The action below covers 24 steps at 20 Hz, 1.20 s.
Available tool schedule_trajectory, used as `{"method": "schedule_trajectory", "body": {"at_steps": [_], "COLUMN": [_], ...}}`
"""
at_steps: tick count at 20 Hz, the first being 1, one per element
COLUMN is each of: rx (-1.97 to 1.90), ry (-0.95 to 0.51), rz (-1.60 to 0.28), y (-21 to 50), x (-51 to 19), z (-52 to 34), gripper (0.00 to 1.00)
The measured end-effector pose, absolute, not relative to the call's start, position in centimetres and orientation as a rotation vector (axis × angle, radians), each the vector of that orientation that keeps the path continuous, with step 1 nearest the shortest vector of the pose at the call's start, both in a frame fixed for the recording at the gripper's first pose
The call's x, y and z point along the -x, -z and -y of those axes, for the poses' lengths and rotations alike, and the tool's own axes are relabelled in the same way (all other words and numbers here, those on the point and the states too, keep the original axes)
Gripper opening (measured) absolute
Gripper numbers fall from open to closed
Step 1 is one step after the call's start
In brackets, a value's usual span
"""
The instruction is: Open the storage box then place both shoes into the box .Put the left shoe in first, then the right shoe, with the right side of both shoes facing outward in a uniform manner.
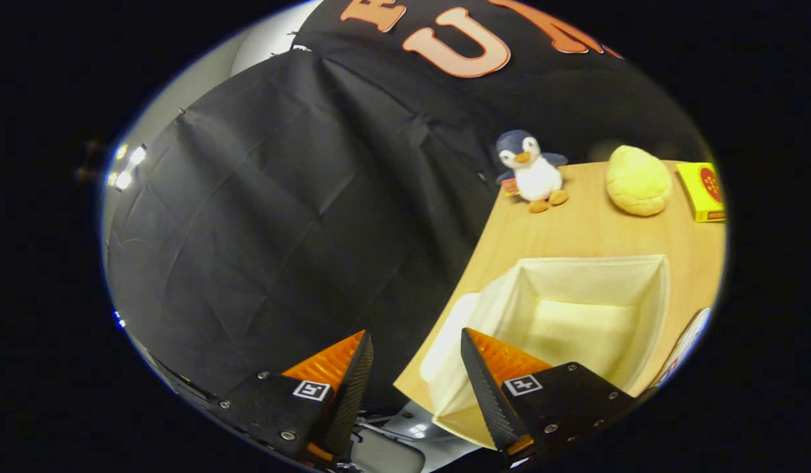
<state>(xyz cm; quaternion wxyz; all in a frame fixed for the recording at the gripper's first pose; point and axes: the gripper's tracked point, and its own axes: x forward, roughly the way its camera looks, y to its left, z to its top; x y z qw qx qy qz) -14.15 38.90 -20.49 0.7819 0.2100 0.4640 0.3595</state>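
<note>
The tongs [415,341] hung open with nothing between them, off the tabletop's left edge. The cream fabric storage box [576,309] stood open on the pale wooden tabletop [576,226], just right of the right finger, its inside bare. Far beyond it sat a plush blue-and-white penguin [530,172], a yellow rounded cushion [638,180] and a yellow carton [704,190].

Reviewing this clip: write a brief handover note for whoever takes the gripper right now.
Gripper: jaws open, holding nothing, above the table's near corner.
Storage box: open and empty, on the table just ahead of one finger.
Beyond the box: plush penguin, yellow plush, yellow carton.
Done: box opened.
Left: left shoe in first, then right, right sides outward.
</note>
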Motion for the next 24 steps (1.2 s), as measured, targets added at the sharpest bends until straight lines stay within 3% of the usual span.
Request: {"method": "schedule_trajectory", "body": {"at_steps": [6, 14, 24], "rx": [-0.319, -0.183, -0.092], "ry": [-0.504, -0.196, -0.156], "rz": [-0.908, -0.992, -1.132], "y": [25.6, 34.0, 39.5], "x": [11.6, 13.4, 17.8], "z": [-25.3, -9.8, -5.5], "gripper": [0.85, 0.84, 0.63]}}
